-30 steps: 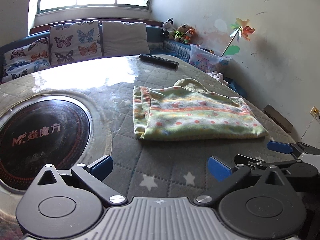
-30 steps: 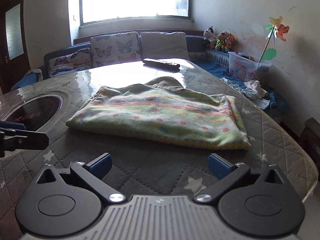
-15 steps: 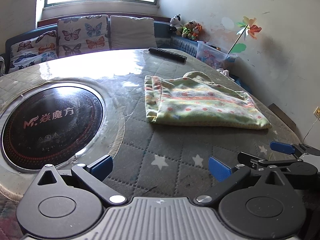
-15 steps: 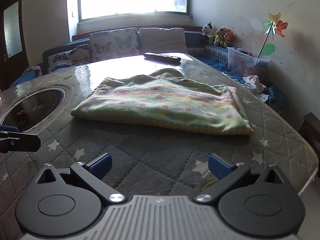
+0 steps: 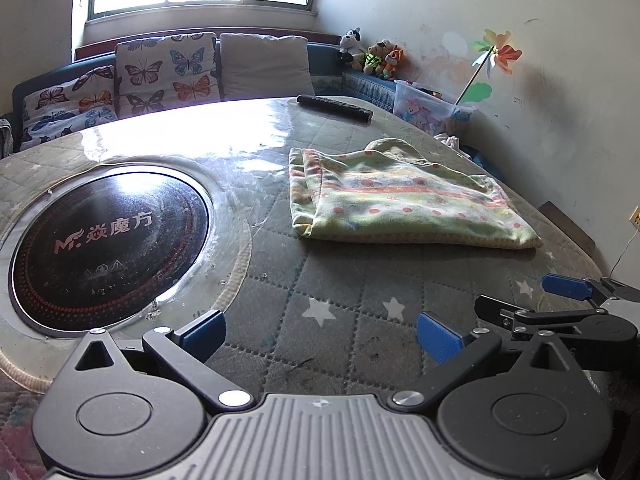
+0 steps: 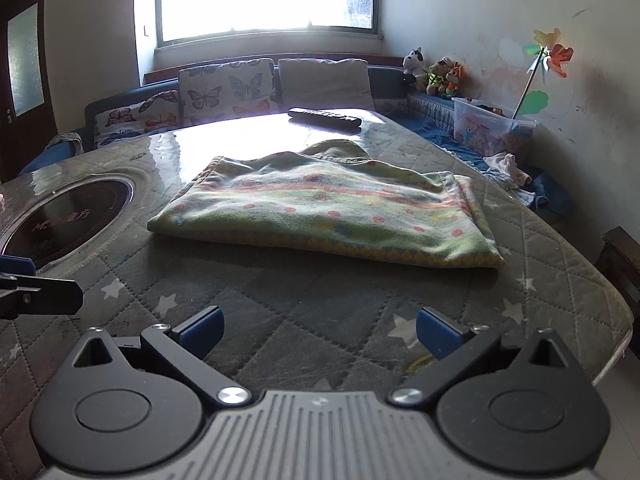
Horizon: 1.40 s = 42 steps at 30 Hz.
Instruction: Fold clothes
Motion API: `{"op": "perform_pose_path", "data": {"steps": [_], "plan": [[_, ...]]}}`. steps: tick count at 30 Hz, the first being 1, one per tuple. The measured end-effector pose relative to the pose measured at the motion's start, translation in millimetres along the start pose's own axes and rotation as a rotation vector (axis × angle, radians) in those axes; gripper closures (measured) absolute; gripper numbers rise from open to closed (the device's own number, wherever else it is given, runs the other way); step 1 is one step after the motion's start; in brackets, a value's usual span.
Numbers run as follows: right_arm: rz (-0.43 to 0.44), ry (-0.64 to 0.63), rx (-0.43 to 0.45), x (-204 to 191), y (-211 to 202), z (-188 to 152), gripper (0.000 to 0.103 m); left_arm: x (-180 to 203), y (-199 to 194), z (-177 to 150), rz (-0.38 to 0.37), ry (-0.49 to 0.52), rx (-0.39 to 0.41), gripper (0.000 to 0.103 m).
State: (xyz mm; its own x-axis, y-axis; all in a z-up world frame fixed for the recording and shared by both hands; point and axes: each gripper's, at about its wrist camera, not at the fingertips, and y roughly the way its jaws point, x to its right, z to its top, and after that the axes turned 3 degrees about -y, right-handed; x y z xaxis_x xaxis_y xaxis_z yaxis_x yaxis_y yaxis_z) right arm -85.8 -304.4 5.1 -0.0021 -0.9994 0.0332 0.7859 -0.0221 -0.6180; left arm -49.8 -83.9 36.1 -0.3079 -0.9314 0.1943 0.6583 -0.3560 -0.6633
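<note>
Blue-tipped fingers (image 5: 203, 332) of both grippers stood wide apart with nothing between them, held low over the quilted table cover (image 5: 340, 292).

On the left gripper (image 5: 320, 330), seen from its own camera, the gap between the pads spanned bare quilting with star prints; the right gripper (image 6: 319, 328) showed the same wide gap over its own patch of cover. A folded garment (image 6: 328, 216), green and yellow with orange dots and stripes, lay flat on the table beyond both grippers and apart from them, nearer the table's right side. Left of it sat a round black cooktop (image 5: 108, 240) set into the table. At the far edge lay a dark remote control (image 6: 325, 118).
</note>
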Motion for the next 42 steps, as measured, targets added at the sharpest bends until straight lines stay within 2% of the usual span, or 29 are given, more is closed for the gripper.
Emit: {"op": "perform_pose_path", "data": {"steps": [42], "plan": [[-0.007,0.018,0.014,0,-9,-3,0.0,21,5,-14,0.006,0.067,-0.031,0.0]]}}
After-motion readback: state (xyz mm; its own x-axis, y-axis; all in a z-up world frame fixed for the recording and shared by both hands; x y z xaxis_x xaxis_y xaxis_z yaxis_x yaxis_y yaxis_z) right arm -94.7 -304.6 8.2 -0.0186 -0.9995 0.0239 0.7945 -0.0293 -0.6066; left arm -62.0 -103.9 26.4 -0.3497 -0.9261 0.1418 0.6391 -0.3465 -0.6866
